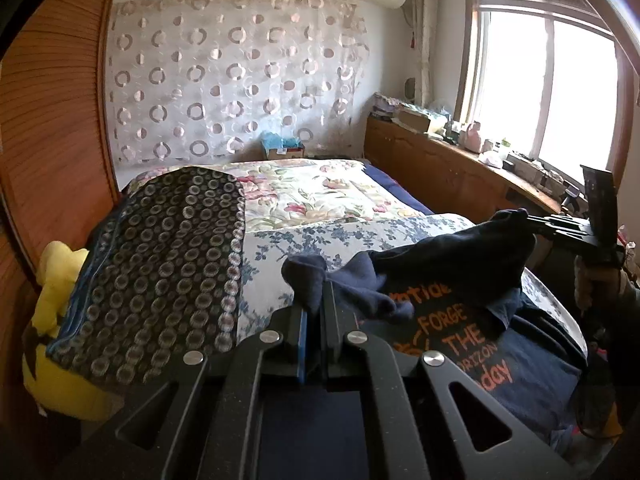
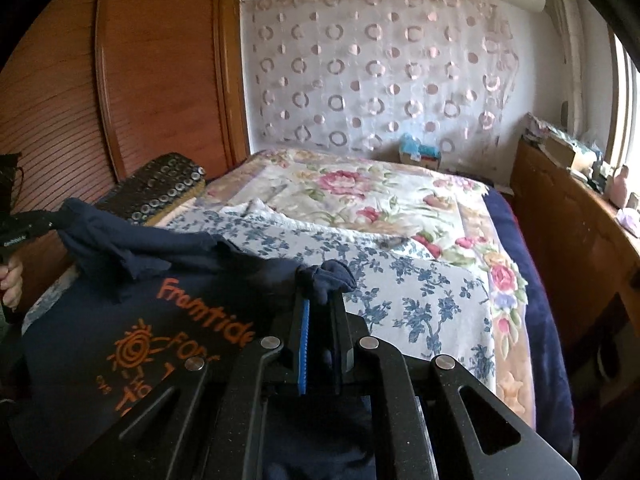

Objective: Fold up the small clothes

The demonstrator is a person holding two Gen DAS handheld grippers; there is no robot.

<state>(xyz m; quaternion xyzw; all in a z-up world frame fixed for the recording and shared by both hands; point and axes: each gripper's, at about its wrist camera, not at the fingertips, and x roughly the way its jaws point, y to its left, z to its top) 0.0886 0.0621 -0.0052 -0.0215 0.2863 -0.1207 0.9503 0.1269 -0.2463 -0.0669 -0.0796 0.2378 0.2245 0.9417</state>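
Both grippers are up over the near end of the bed [image 2: 400,200], tipped a bit downward toward the far wall, each one held by a person's hand. You can see the right hand [image 1: 596,284] wrapped round its handle at the right edge of the left camera's view, and a bit of the left hand [image 2: 10,280] at the left edge of the right camera's view. The thing being folded is a navy T-shirt [image 1: 500,368] with orange lettering. It lies at the near end of the bed on the blue-flowered sheet [image 2: 420,292], print side up, and its top edge is lifted and stretched crosswise between the two grippers, so the raised part runs side to side while the rest of the shirt trails back toward the camera. The left gripper [image 1: 314,300] has its fingers squeezed nearly together with a bunch of navy cloth pinched between them, poking out past the tips. Same story for the right gripper [image 2: 320,304]: fingers narrow, clamped on a wad of the shirt's fabric. Off to the left of the shirt there's a dark circle-patterned cushion [image 1: 160,272] and a yellow plush toy [image 1: 56,320] against the wooden wardrobe [image 1: 52,120].
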